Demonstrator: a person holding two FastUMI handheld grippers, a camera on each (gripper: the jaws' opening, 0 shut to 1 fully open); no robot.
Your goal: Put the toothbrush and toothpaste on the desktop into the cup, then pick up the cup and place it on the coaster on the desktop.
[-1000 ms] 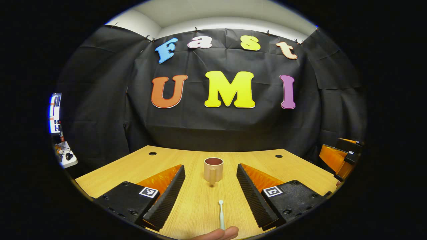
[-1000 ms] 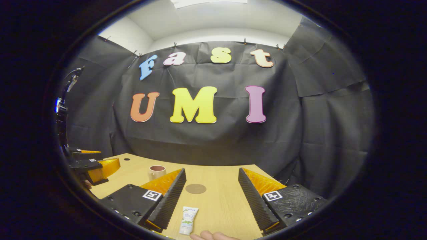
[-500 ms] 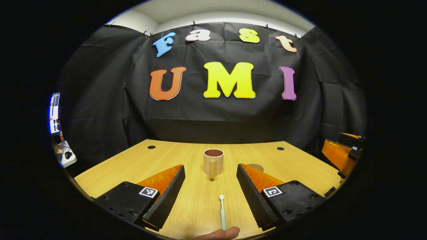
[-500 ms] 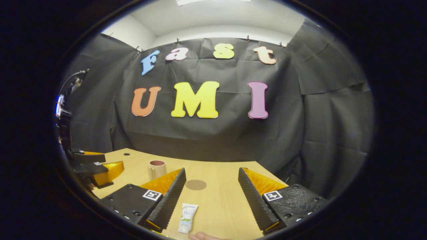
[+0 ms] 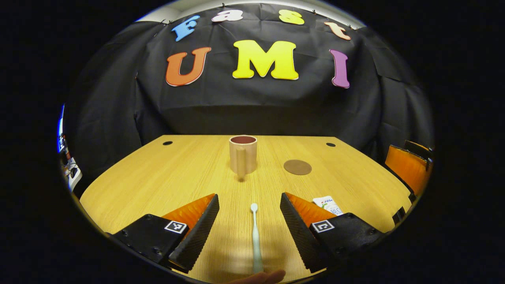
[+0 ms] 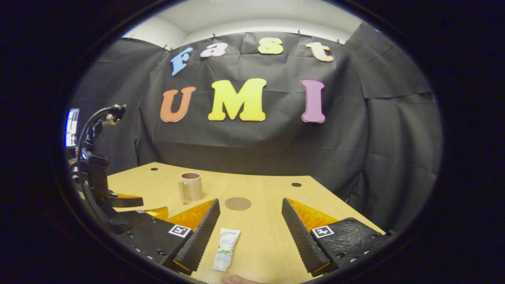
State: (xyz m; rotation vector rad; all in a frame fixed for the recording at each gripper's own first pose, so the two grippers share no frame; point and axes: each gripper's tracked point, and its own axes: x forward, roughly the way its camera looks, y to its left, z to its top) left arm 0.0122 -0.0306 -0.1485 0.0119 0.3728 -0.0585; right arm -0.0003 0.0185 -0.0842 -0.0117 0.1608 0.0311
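A pale toothbrush (image 5: 255,236) lies on the wooden desktop (image 5: 158,177), head pointing away, between the fingers of my open left gripper (image 5: 249,211). Beyond it stands a tan cup (image 5: 242,154) with a dark red inside, handle facing me. A round brown coaster (image 5: 297,167) lies right of the cup. The white toothpaste tube (image 6: 227,249) lies just inside the left finger of my open right gripper (image 6: 250,215); the tube (image 5: 327,204) also peeks out behind the left gripper's right finger. In the right gripper view the cup (image 6: 191,187) and coaster (image 6: 238,203) sit farther off, with the other gripper (image 6: 122,205) at left.
Small cable holes (image 5: 167,143) sit near the desktop's far corners. A fingertip (image 5: 264,277) shows at the bottom edge of the left gripper view. A stand with a curved arm (image 6: 92,157) rises at the left of the right gripper view. Black cloth walls surround the desk.
Both grippers have risen and tilted down, so more desktop shows. The coaster and toothpaste came into the left gripper view. Fingers stayed open; nothing on the desktop moved.
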